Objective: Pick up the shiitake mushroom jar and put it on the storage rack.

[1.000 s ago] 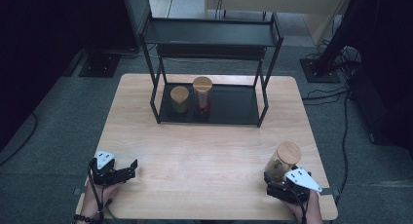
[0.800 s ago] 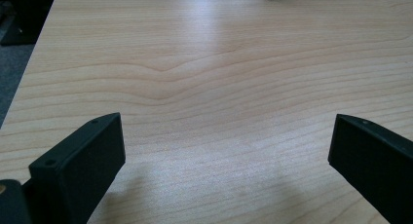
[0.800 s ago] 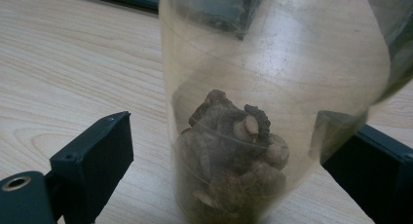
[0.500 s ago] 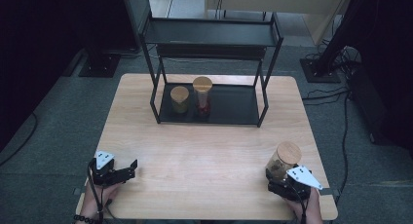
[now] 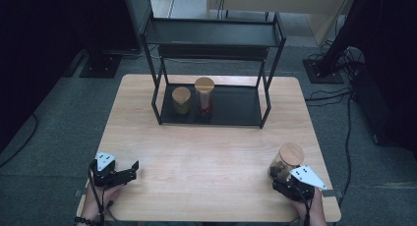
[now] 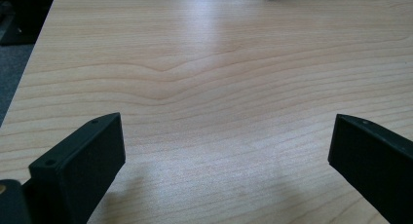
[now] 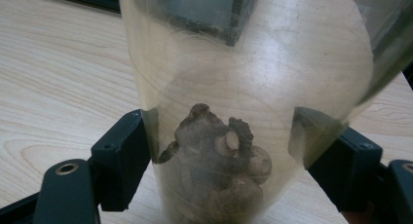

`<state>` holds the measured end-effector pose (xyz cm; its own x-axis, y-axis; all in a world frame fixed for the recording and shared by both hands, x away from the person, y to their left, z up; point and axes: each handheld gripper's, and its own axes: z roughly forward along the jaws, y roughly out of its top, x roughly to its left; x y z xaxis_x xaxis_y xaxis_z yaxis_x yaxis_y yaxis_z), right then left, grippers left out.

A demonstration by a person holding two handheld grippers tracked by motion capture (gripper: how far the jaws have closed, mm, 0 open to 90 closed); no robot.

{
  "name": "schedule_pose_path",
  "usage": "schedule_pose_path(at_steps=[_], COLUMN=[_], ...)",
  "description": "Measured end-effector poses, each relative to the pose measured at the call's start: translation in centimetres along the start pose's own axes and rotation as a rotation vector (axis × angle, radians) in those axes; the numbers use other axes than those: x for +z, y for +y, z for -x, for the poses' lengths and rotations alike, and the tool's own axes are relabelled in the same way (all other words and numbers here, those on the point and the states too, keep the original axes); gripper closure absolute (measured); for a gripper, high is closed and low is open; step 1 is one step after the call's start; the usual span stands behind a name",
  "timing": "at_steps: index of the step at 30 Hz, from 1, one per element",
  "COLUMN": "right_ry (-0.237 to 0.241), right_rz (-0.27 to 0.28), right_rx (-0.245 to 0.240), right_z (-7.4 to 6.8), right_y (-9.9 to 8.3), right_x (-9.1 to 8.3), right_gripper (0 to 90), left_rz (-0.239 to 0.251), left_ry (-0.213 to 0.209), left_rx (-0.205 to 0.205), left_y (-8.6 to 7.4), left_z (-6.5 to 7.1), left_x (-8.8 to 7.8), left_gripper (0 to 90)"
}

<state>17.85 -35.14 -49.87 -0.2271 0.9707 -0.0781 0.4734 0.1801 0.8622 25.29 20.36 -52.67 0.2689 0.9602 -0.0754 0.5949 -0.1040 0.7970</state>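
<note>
Room: dark, wooden table with black shelf | Jar: near right corner | Right gripper: jaws just closed, squeezing jar low | Left gripper: jaws wide, empty | Tip: lift straight, keep jar upright.

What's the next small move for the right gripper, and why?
Probably lift the jar straight up. The right gripper has just been closing, its fingers now press both sides of the jar, which stands on the table, away from the shelf.
</note>
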Motion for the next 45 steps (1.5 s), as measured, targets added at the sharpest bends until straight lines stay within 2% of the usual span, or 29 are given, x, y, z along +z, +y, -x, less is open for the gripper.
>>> schedule_pose_path(at_steps=[9, 18, 24, 30, 45], right_ry=[0.006, 0.004, 0.005, 0.009, 0.024], right_rz=[-0.006, -0.009, -0.017, -0.021, 0.003], right_rx=[0.023, 0.040, 0.017, 0.018, 0.002], right_z=[0.0, -0.2, -0.5, -0.6, -1.1], right_y=[0.2, 1.0, 1.9, 2.5, 4.7], right_x=[0.2, 1.0, 1.9, 2.7, 3.3], right_gripper=[23.5, 24.3, 24.5, 24.5, 24.5], left_rz=[-0.007, 0.012, 0.023, 0.022, 0.026], left_ry=[-0.003, -0.009, -0.005, 0.004, 0.006], left_rx=[0.009, -0.003, 0.001, 0.005, 0.004], left_y=[0.0, -0.1, -0.3, -0.3, -0.3], left_z=[0.0, -0.1, 0.0, 0.1, 0.1], left_x=[0.1, -0.2, -0.5, -0.5, -0.5], left_gripper=[0.2, 0.2, 0.2, 0.2, 0.2])
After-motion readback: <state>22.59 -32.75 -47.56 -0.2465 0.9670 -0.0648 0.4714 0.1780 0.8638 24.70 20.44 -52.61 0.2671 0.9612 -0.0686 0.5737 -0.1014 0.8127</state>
